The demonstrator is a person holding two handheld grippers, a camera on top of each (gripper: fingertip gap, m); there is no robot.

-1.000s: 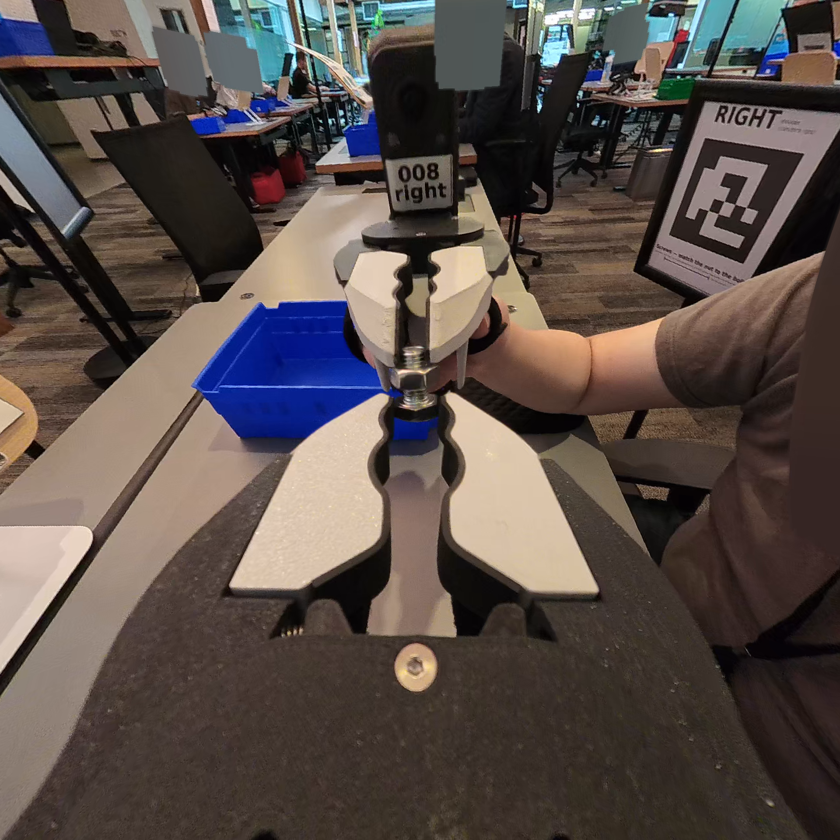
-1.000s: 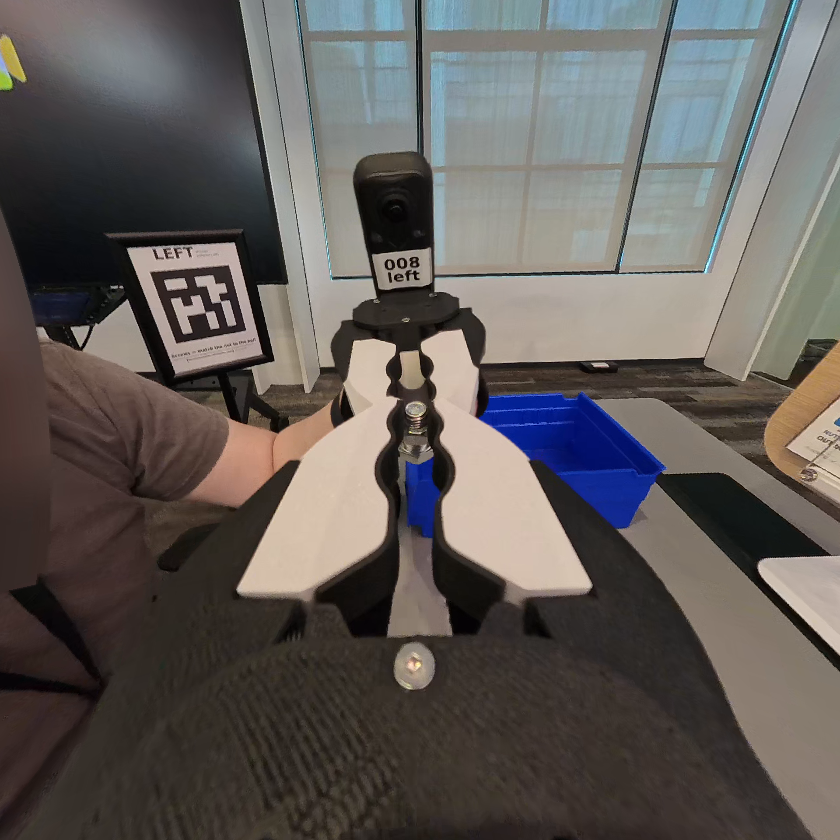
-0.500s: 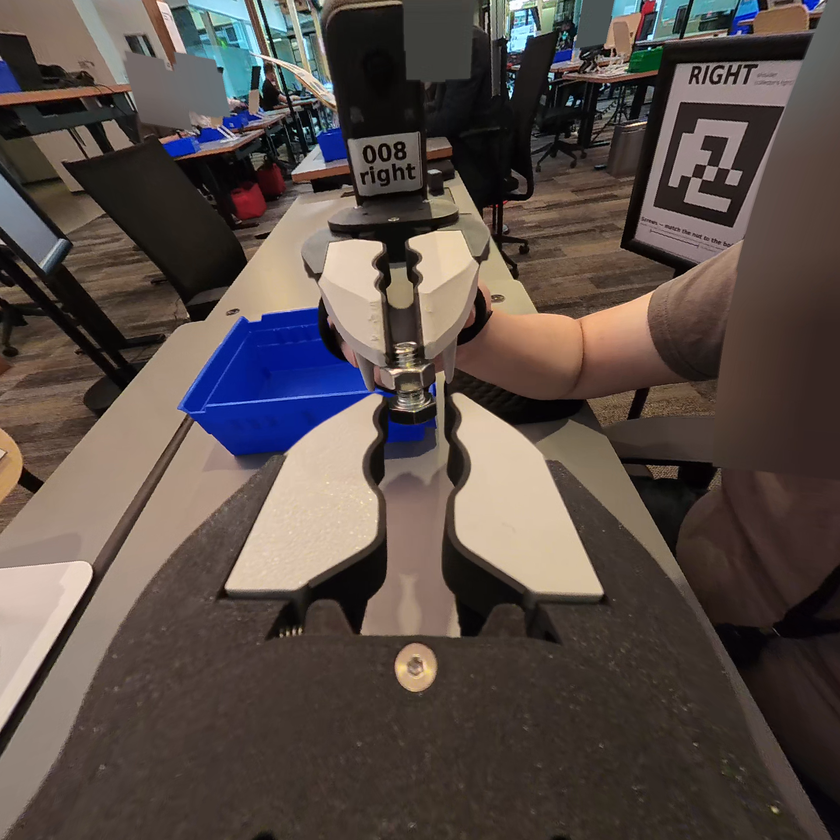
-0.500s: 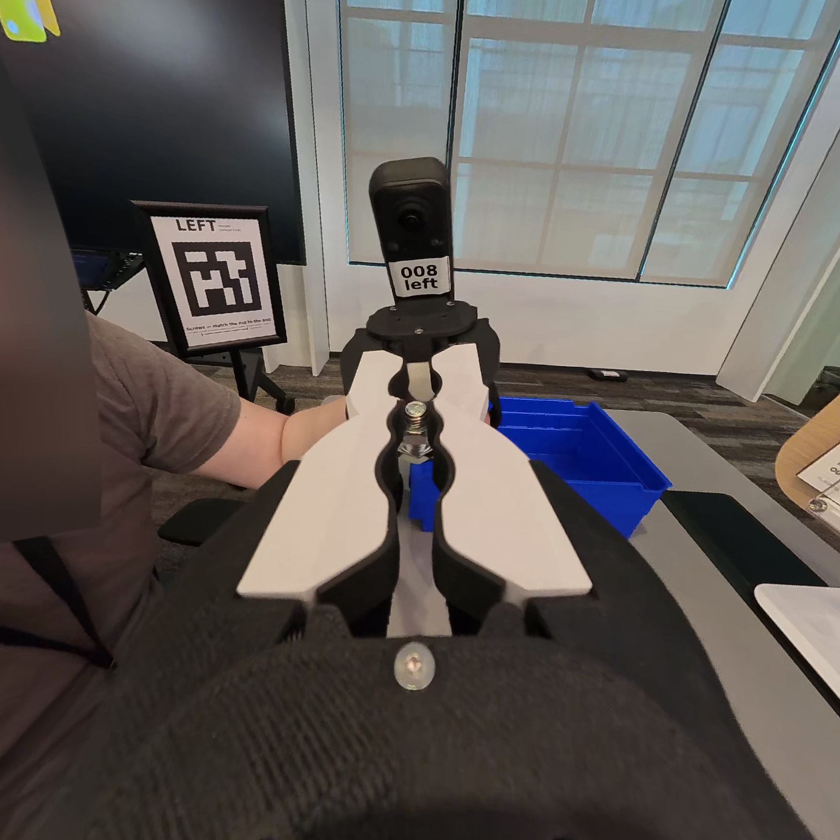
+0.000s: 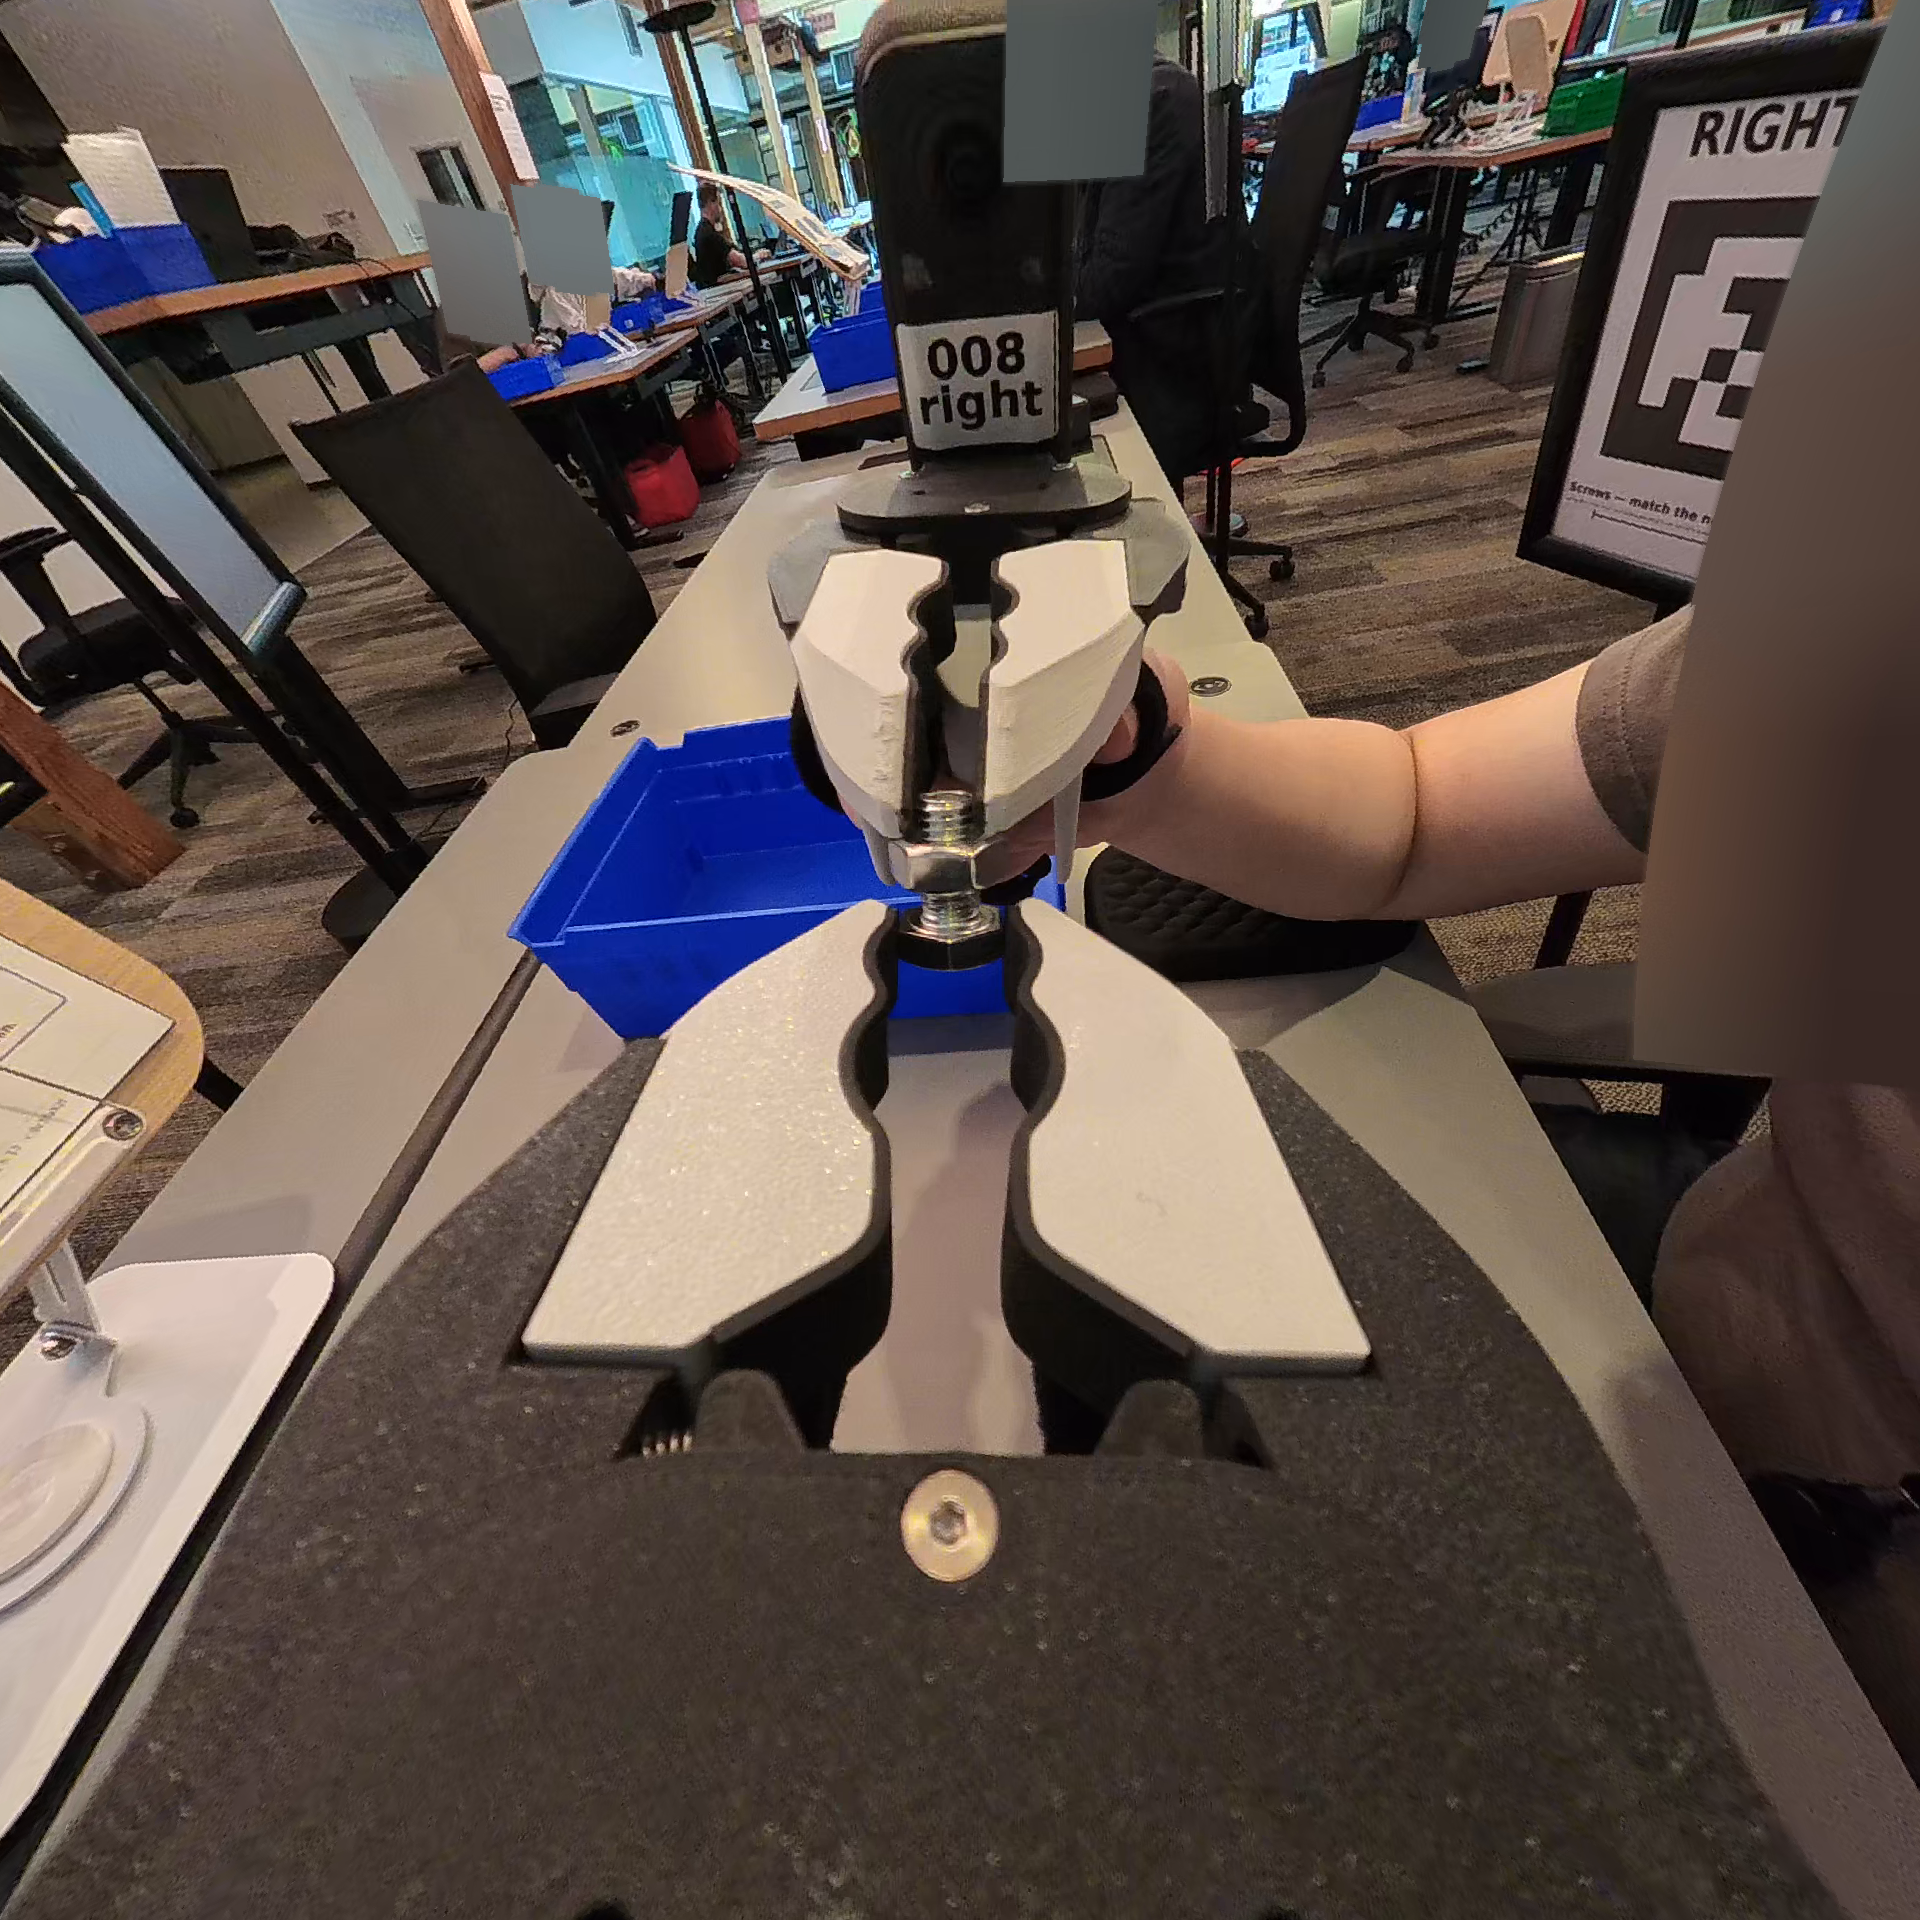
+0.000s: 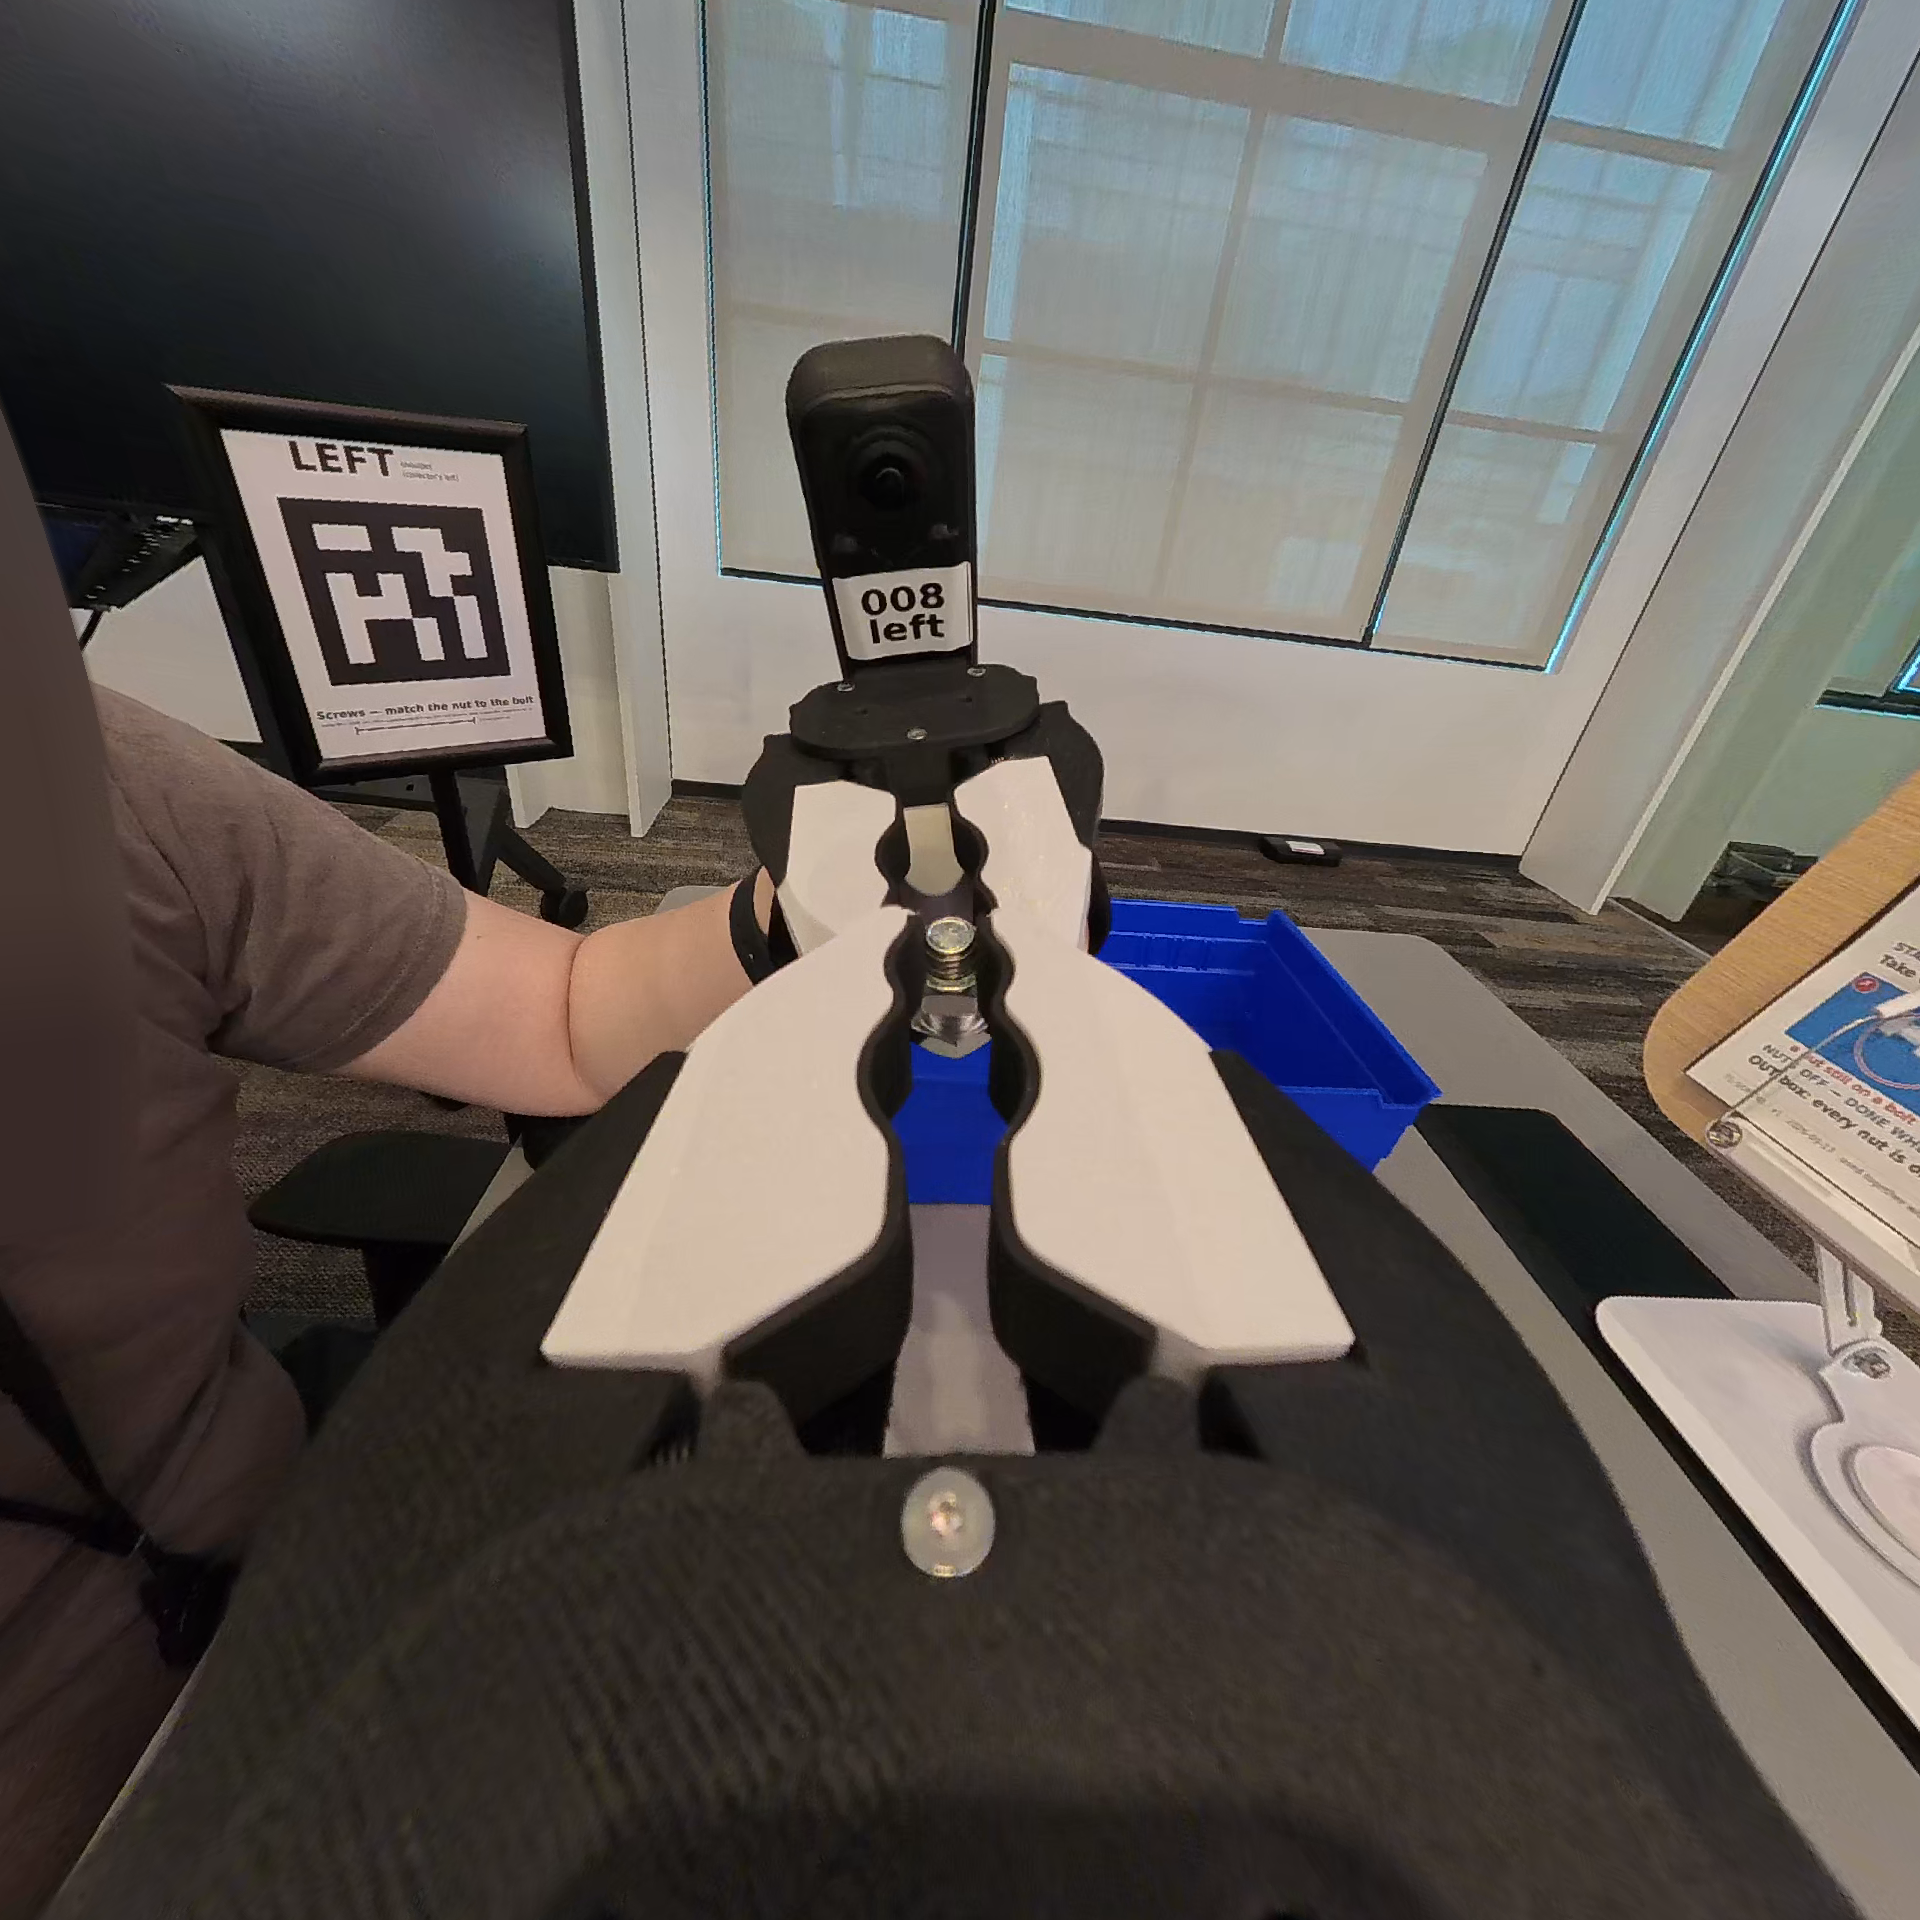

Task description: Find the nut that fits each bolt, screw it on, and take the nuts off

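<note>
A silver bolt [image 5: 951, 912] stands roughly upright between my two grippers, over a blue bin [image 5: 675, 883]. My left gripper [image 5: 948, 925] is shut on the bolt's dark head at the bottom. My right gripper [image 5: 977, 831] faces it from across and is shut on the silver hex nut [image 5: 940, 860], which sits partway down the thread. In the right wrist view the right gripper [image 6: 948, 920] shows the bolt's top end [image 6: 951, 935] and the nut [image 6: 943, 1029] between its fingers. The left gripper [image 6: 940, 899] is just behind. The bolt's head is hidden there.
The blue bin [image 6: 1299, 1039] sits on a long grey table [image 5: 1340, 1039]. A white stand with an instruction sheet [image 6: 1818, 1039] is at the table's side. Framed marker signs [image 5: 1683, 312] [image 6: 395, 582] stand beyond the person's arms. Office chairs and desks fill the background. Left and right tips are no more than a few centimetres apart.
Both grippers keep their hold and stay tip to tip. The pair has shifted slightly over the bin. The nut's place on the thread looks much the same.
</note>
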